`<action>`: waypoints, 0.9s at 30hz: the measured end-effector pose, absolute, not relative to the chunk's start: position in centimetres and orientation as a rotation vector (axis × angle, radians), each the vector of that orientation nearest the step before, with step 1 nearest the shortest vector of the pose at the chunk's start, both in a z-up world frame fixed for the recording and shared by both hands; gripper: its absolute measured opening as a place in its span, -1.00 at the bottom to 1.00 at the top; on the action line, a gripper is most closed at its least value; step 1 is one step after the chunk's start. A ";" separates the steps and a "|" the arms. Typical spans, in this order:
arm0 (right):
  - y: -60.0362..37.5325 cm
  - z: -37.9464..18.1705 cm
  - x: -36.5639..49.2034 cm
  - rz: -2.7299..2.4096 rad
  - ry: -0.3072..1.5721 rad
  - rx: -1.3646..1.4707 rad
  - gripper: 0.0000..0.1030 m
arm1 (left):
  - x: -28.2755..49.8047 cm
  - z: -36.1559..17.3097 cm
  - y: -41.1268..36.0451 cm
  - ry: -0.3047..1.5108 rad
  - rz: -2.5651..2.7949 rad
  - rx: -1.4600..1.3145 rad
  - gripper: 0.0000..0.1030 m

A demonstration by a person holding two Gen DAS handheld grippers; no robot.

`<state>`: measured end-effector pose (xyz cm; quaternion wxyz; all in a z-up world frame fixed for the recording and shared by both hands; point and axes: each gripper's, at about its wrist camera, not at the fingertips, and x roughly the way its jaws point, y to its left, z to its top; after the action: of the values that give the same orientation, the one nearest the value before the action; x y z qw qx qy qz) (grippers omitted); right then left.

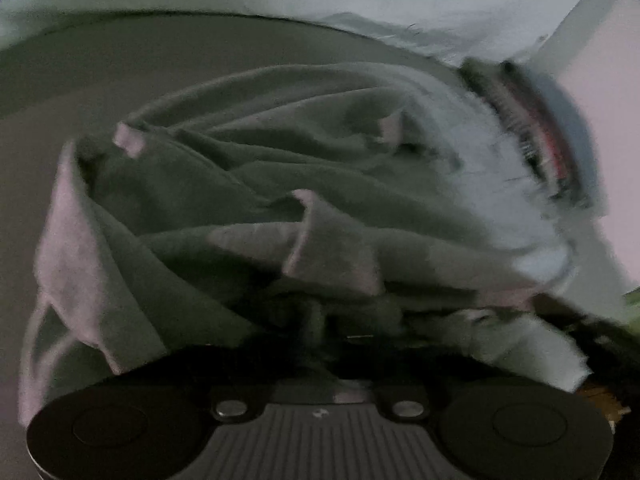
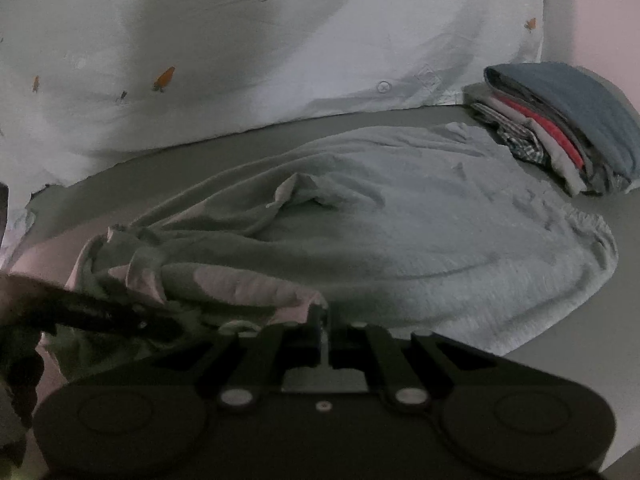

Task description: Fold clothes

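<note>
Evidently a fold was under way on the grey garment [image 2: 400, 232], which lay spread on the grey table [image 2: 624, 320], bunched and twisted at its left end and smoother toward the elastic hem on the right. At far left the left gripper [image 2: 120, 316] reached into the bunched cloth; its own view was blurred and cloth covered its fingers, so I could not tell how far apart they stood. In the middle the right gripper [image 2: 322, 320] had its fingers pressed together on the near edge of the garment. Farther right, a pile of folded clothes [image 2: 560, 120] sat at the table's far corner. Judging from this, the next move called for straightening the bunched end.
</note>
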<state>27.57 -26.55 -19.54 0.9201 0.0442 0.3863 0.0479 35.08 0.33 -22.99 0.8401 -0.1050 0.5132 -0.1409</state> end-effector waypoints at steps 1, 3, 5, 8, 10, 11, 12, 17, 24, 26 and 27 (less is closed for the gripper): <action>-26.7 -19.5 27.6 0.096 0.794 0.098 -0.95 | 34.7 -22.6 0.7 1.074 -0.282 -0.238 -0.92; -26.9 -19.4 27.7 0.093 0.792 0.103 -0.95 | 33.3 -20.7 2.6 1.035 -0.253 -0.271 -0.93; -26.9 -19.0 27.7 0.094 0.781 0.090 -0.95 | 31.6 -18.7 4.7 0.987 -0.217 -0.288 -0.93; -26.6 -18.4 27.9 0.096 0.759 0.060 -0.95 | 28.9 -15.5 9.8 0.909 -0.083 -0.269 -0.93; -26.4 -18.0 28.0 0.098 0.748 0.046 -0.95 | 27.3 -13.8 13.4 0.864 0.015 -0.262 -0.94; -26.3 -17.8 28.1 0.095 0.746 0.038 -0.95 | 26.6 -13.3 15.1 0.851 0.067 -0.267 -0.94; -26.2 -17.7 28.2 0.089 0.745 0.028 -0.95 | 26.0 -12.9 16.8 0.836 0.121 -0.274 -0.94; -26.7 -17.2 28.3 0.030 0.761 0.003 -0.94 | 25.2 -10.9 22.8 0.753 0.294 -0.282 -0.94; -26.8 -17.8 28.6 -0.048 0.808 -0.040 -0.94 | 27.1 -7.7 28.2 0.629 0.399 -0.246 -0.94; -26.4 -17.5 28.8 -0.072 0.795 -0.043 -0.94 | 29.3 -6.1 28.7 0.586 0.378 -0.202 -0.94; -26.1 -17.4 28.8 -0.086 0.788 -0.041 -0.94 | 30.7 -5.1 28.9 0.559 0.361 -0.178 -0.94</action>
<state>28.81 -26.07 -17.40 0.9223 -0.0201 0.3837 -0.0420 30.68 28.94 -5.06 0.9412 -0.0871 0.2742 0.1770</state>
